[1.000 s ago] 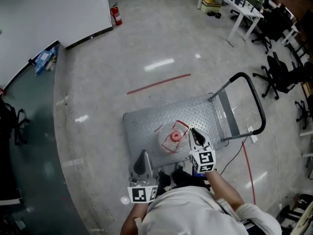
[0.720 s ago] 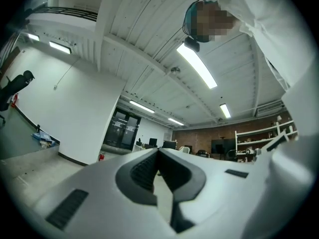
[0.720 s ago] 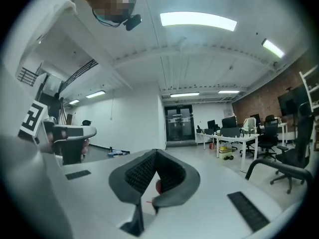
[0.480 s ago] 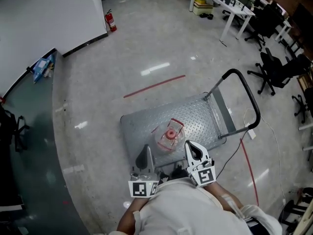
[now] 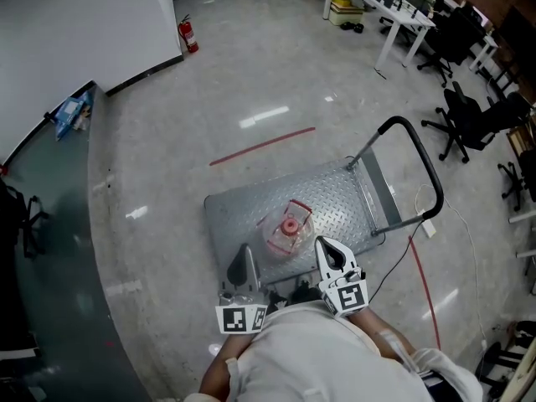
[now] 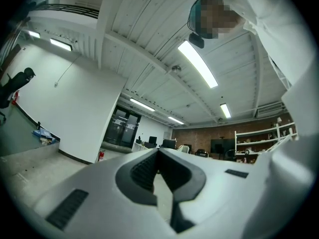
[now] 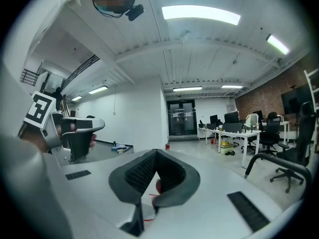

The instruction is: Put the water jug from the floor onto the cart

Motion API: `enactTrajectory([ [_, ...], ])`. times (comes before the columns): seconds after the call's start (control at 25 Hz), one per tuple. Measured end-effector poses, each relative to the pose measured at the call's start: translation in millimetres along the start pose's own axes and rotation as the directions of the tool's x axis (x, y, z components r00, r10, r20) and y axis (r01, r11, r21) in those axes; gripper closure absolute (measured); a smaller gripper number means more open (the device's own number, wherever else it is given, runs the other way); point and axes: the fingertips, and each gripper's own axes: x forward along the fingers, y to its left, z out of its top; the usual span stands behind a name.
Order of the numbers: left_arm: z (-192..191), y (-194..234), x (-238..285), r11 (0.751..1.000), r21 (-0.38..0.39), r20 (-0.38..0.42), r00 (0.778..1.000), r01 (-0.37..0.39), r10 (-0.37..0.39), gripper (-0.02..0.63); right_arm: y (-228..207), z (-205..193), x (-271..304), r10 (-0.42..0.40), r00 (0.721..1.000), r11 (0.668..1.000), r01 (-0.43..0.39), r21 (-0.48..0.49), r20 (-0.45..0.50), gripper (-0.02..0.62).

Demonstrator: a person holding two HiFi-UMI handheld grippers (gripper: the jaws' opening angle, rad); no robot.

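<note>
The clear water jug (image 5: 287, 229) with its red cap stands on the grey checker-plate cart (image 5: 243, 212), near the deck's front edge. My right gripper (image 5: 322, 245) hovers just right of and nearer than the jug, shut and empty; in the right gripper view its jaws (image 7: 156, 152) meet at the tips, with a bit of red showing behind them. My left gripper (image 5: 244, 254) hangs over the cart's near edge, left of the jug, also shut with nothing in it (image 6: 158, 151). Both are close to the person's body.
The cart's black push handle (image 5: 419, 153) rises at its right end. A white cable (image 5: 435, 216) and a red line (image 5: 423, 283) lie on the floor beside it. Desks and office chairs (image 5: 469, 99) fill the far right. A dark raised floor (image 5: 42, 249) runs along the left.
My right gripper has drawn back and up from the jug's cap towards the body. The jug stays on the cart. The left gripper has hardly moved.
</note>
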Motion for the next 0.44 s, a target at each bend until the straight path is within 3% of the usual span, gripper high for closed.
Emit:
enactTrajectory([
  [0.44, -1, 6, 1, 1.0, 0.005, 0.003, 1.0, -0.011, 0.011, 0.603, 1, -2, 11, 0.012, 1.0, 1.0, -0.012, 0.004, -0.003, 0.584],
])
